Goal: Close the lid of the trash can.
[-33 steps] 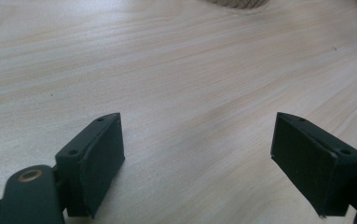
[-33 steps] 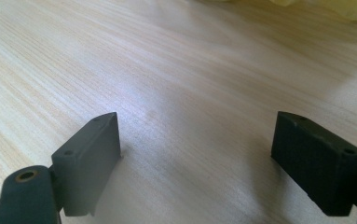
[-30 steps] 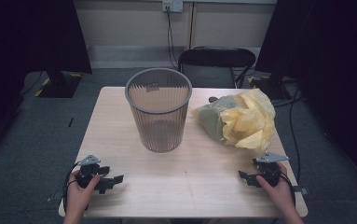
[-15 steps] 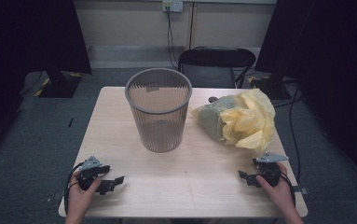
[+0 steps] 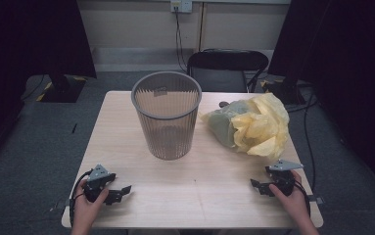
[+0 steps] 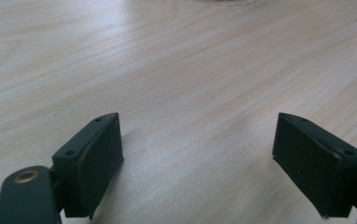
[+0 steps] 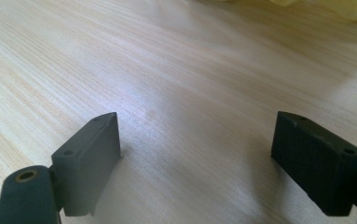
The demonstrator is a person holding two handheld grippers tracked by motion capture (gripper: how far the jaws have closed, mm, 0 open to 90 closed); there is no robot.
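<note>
A grey mesh wastebasket stands upright at the middle back of the light wooden table. To its right lies a crumpled yellow plastic bag with a greenish bundle inside. My left gripper rests on the table near the front left corner, held by a hand, jaws wide apart with bare wood between them. My right gripper rests near the front right corner, just in front of the bag, also open over bare wood. The bag's yellow edge shows at the top of the right gripper view.
A black chair stands behind the table's far edge. Cables run across the grey floor at the right. Dark curtains flank both sides of the room. Open tabletop lies between the two grippers.
The left hand and its gripper have shifted slightly toward the table's front edge. The right gripper, basket and bag stay where they were.
</note>
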